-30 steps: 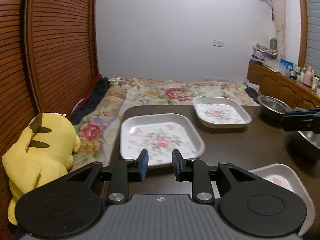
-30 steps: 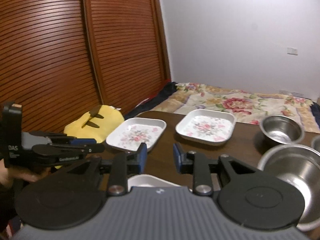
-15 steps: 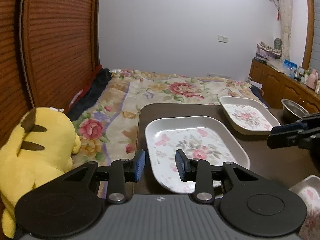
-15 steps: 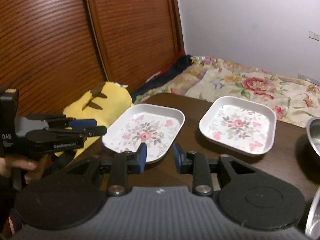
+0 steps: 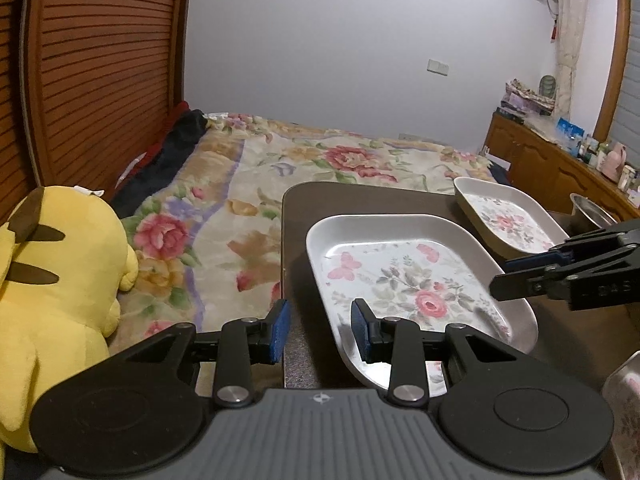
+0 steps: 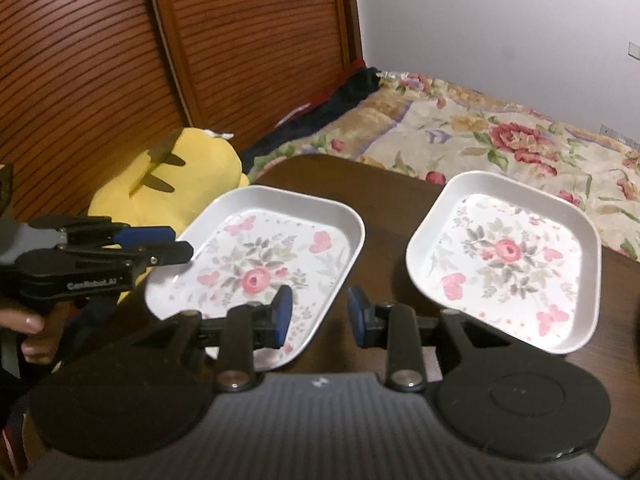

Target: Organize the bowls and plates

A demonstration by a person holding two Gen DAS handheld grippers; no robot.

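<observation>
Plates first: two white floral trays sit on the dark brown surface [image 5: 404,196], side by side near its far edge by the bed. The nearer plate [image 5: 404,276] is the one both grippers are crowding, and the second plate [image 6: 504,256] sits apart from it, off to the right.

The left gripper [image 5: 319,330] has its blue-padded fingers [image 5: 280,330] spread a little with nothing between them. The left corner of the nearer plate lies right at the right-hand finger, which overlaps the rim from this angle, while the other finger hangs over the surface's edge. Can't tell if it actually touches the plate. Gripper is angled downward.

The right gripper [image 6: 320,314] is the same story, fingers parted and empty. Its left finger sits over the nearer plate's right end, and its right finger is over the bare gap between the two plates. It also tilts down at the surface.

From the right wrist view you can see a hand [image 6: 28,332] wrapped around the left gripper's handle, and the tool pokes in level over the plate's left rim.

There's a steel bowl [image 5: 588,210] at the far right, mostly hidden. A yellow plush toy [image 5: 60,280] is slumped off the left side, and a flowery blanket [image 5: 320,160] covers the bed behind.
</observation>
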